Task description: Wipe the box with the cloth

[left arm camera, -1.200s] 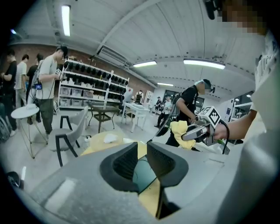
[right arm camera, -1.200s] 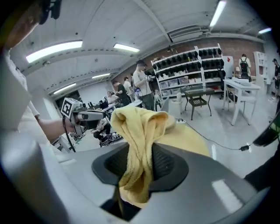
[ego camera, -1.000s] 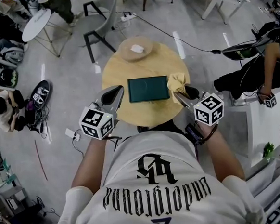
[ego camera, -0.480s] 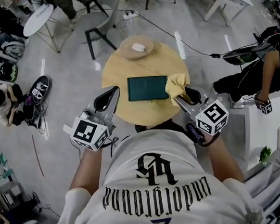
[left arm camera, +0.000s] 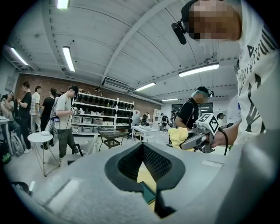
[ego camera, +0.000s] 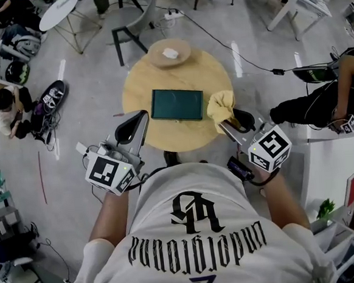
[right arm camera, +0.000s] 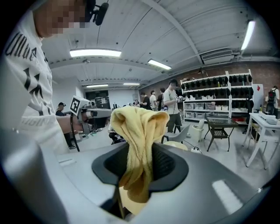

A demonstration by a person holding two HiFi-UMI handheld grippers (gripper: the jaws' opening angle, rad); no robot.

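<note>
While left gripper empty, right gripper clamps cloth.

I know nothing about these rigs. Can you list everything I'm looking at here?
table: one, pale wood, round, centre of floor.
box: one, dark green, on the table's middle.
cloth: one, yellow, held at the table's right edge.
dish: one, wooden, table's far edge, something white inside.
chair: one, grey and black, beyond the table.
side table: one, white, far left.
people: several, round the room's edges.
left gripper: one, grey, shut and empty, by the table's near left.
right gripper: one, grey, shut on the cloth.
</note>
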